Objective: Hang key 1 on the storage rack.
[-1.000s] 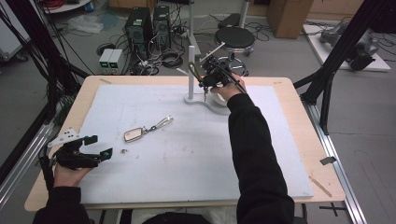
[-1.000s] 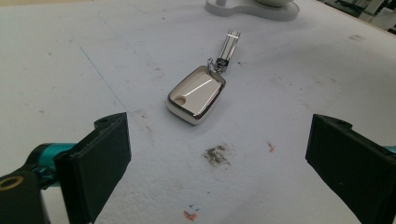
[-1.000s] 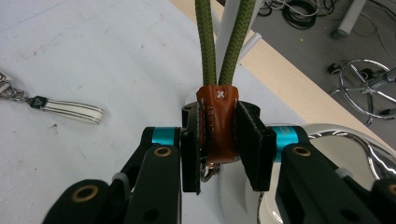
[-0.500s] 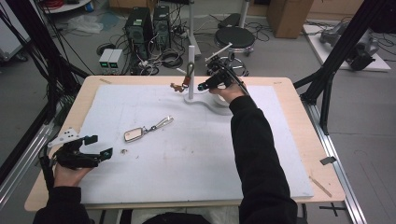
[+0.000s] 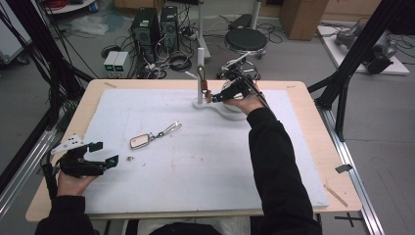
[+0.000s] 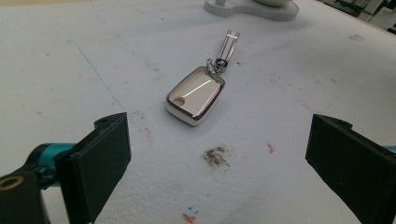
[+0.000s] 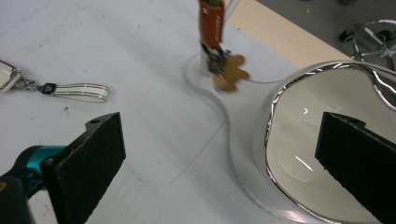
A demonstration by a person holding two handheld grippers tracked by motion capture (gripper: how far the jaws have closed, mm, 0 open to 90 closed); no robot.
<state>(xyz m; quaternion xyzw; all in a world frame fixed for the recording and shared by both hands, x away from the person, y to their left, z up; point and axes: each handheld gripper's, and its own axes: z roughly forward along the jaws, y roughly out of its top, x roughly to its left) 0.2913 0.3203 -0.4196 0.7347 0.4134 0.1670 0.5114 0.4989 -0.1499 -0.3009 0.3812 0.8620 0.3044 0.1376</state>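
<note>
Since the earlier frames, the right gripper (image 5: 214, 97) has been drawing back from the post (image 5: 200, 73) toward the bowl (image 7: 322, 154), and its jaws have just been opening, letting go of the orange keychain (image 7: 211, 23), which is now hanging on the post with its brown gingerbread charm (image 7: 229, 72) dangling below. Those jaws are standing wide apart with nothing between them; the keychain is hanging just ahead of them, a little above, while the bowl is sitting under the right-hand jaw on the white stand (image 5: 222, 110). Off to the left of these jaws, the striped strap (image 7: 79, 91) of a second fob is lying flat on the tabletop (image 5: 161, 147). The left gripper (image 5: 105, 154) is resting at the near left with its jaws also spread wide and holding nothing; the silver fob (image 6: 194, 95) is lying ahead of them, roughly centred between the two jaws and well apart from both, its strap pointing away toward the stand.
</note>
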